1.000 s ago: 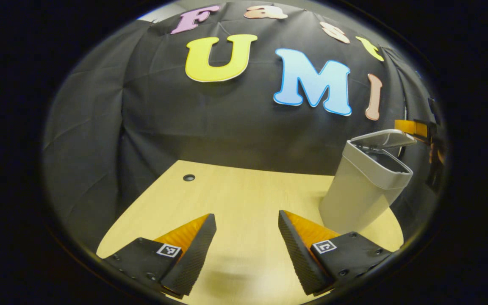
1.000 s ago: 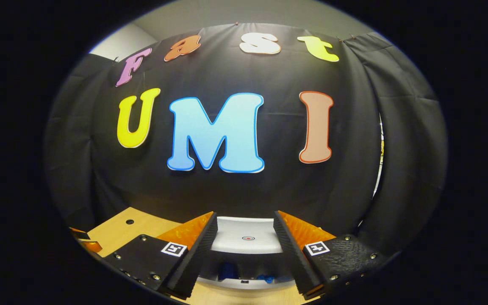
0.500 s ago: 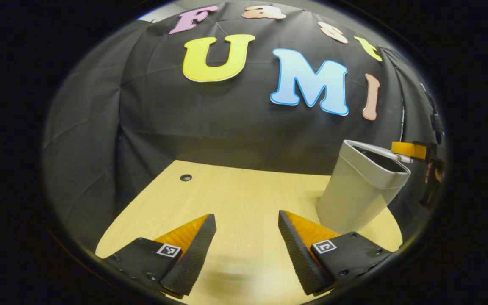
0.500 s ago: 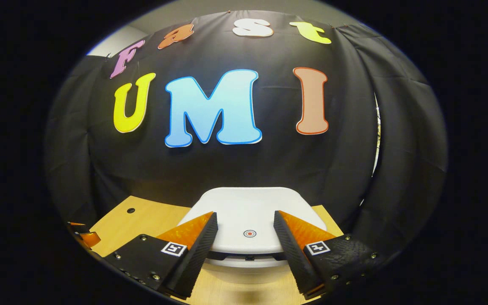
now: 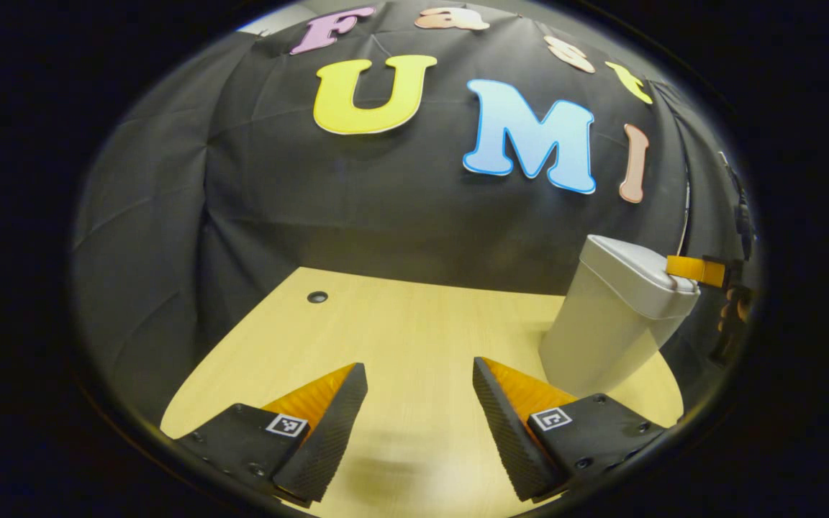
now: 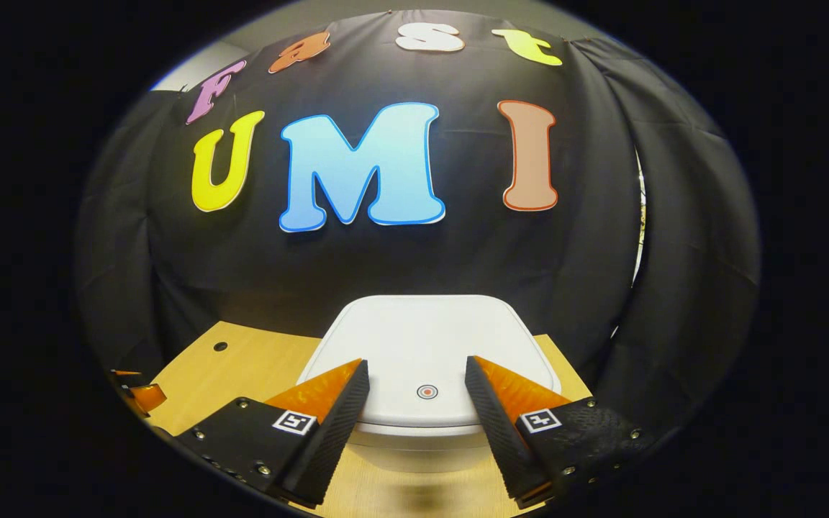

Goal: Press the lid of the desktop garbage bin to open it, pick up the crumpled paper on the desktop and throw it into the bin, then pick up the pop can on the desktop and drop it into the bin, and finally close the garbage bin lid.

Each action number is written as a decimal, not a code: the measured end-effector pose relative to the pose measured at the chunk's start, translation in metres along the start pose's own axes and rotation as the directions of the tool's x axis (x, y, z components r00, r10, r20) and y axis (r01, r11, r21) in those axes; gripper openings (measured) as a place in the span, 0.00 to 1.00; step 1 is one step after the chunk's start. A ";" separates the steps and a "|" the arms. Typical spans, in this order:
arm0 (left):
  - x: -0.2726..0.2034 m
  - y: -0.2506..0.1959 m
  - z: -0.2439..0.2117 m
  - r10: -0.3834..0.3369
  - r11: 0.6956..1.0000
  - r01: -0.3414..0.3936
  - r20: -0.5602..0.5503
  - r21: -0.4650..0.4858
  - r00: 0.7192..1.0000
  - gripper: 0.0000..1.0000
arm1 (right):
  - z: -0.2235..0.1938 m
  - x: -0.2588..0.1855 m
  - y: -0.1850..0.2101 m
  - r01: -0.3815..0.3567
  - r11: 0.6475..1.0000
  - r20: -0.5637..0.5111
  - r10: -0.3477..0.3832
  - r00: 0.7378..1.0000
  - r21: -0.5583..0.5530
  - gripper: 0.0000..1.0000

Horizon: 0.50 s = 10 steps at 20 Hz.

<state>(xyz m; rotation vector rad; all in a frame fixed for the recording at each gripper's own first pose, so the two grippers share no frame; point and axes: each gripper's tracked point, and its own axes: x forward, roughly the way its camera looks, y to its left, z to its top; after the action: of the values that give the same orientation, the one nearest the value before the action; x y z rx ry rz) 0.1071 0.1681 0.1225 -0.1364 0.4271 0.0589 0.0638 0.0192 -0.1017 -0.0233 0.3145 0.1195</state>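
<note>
A flat wooden table (image 5: pixel 400 338) with a light yellow top sits in the booth. It has a small round dark hole (image 5: pixel 317 296) near its far left corner. A black cloth wall (image 5: pixel 357 208) hangs behind the table, with folds and wrinkles in it.

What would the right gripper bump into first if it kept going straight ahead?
Probably the bin's shut lid, which lies right between and ahead of the open right gripper. It may skim over it to the cloth wall; depth is unclear.
</note>
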 end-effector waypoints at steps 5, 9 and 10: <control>0.006 -0.011 -0.003 -0.017 1.000 0.017 -0.008 0.002 1.000 0.92 | -0.002 0.001 0.001 -0.003 1.000 0.084 0.004 0.996 -0.015 0.88; 0.006 -0.017 -0.004 -0.028 1.000 0.028 -0.013 0.011 1.000 0.97 | -0.007 0.003 0.000 -0.010 1.000 0.139 0.008 0.990 0.008 0.89; 0.005 -0.017 -0.004 -0.028 1.000 0.028 -0.012 0.011 1.000 1.00 | -0.007 0.002 0.000 -0.013 1.000 0.147 0.011 0.989 0.016 0.89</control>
<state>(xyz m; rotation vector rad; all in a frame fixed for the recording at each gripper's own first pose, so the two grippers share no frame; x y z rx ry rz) 0.1121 0.1507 0.1190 -0.1322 0.4374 0.0279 0.0635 0.0189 -0.1091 0.0039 0.1687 0.1297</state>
